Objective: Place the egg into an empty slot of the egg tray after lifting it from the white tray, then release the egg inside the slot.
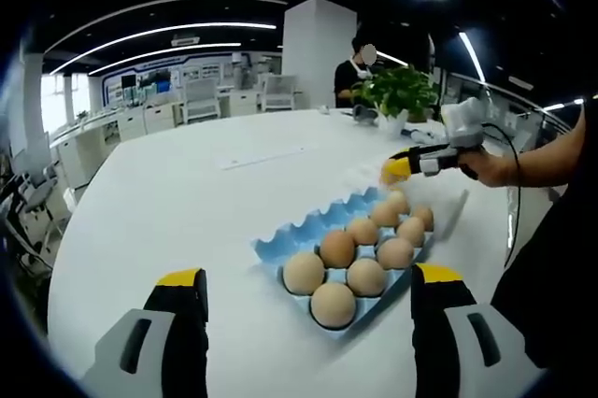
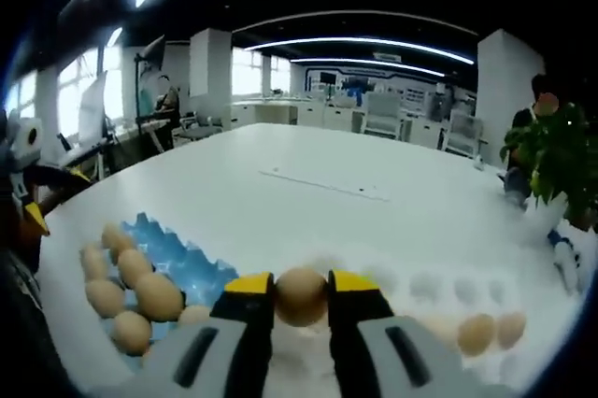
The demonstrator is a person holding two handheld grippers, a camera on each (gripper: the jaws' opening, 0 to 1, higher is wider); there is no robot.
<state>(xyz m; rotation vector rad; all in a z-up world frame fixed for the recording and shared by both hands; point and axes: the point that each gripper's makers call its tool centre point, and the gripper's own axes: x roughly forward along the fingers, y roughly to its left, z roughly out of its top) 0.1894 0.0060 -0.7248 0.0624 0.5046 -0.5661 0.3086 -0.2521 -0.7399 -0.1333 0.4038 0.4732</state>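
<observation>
Right gripper has its fingers clamped on the egg, bottom center of the right gripper view, above the white tray. Squeeze too hard and it cracks; too loose and it drops before reaching the blue egg tray at lower left. Left gripper fingers are apart, holding nothing.

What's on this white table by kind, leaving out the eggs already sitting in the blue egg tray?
Brown eggs: 3 (held egg in the right gripper, two on the white moulded tray)
Egg trays: 2 (white, plus blue moulded tray)
Yellow-tipped grippers: 2 (right, plus left gripper)
Green potted plant: 1
Total: 8
</observation>
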